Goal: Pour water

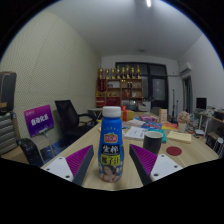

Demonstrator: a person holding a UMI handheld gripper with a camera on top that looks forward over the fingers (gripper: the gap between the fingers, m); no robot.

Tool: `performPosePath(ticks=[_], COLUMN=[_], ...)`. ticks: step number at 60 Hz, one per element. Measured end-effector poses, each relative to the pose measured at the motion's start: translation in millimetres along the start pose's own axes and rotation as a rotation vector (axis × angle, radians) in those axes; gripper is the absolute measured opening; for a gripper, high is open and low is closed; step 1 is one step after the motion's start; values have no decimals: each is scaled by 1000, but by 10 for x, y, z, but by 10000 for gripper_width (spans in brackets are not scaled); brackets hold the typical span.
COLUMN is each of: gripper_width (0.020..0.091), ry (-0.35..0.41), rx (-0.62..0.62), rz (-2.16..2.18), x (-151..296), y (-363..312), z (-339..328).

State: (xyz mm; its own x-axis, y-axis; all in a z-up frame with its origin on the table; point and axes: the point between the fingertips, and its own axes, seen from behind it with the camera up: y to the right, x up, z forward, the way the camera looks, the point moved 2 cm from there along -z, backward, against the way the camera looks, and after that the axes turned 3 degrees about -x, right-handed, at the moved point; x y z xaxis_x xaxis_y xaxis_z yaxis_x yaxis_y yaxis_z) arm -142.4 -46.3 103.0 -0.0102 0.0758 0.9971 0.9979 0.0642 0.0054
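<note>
A plastic bottle (112, 148) with a white cap and a blue and yellow printed label stands upright between my fingers. Its base is hidden at the lower edge of the view. My gripper (112, 166) is open: the purple pads (78, 162) sit either side of the bottle, each with a narrow gap showing wooden table. A dark cup (152, 141) stands on the table just beyond the right finger.
The wooden table (60, 150) stretches ahead, with a red round coaster (174, 150) and cluttered small items to the right. A black office chair (70, 118) and a purple sign (38, 120) are at the left. A shelf (120, 85) lines the far wall.
</note>
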Motion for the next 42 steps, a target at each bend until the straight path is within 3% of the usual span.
performPosePath(ticks=[15,19,30,42], gripper_width=[827,579,488,429], ry=[-1,-3,64,37], rx=[-90,-100,-100,-30], rz=[-2,0,-11,49], x=[-14,-17,19,46], y=[-23,-25,23,-81], z=[614,690,744,804])
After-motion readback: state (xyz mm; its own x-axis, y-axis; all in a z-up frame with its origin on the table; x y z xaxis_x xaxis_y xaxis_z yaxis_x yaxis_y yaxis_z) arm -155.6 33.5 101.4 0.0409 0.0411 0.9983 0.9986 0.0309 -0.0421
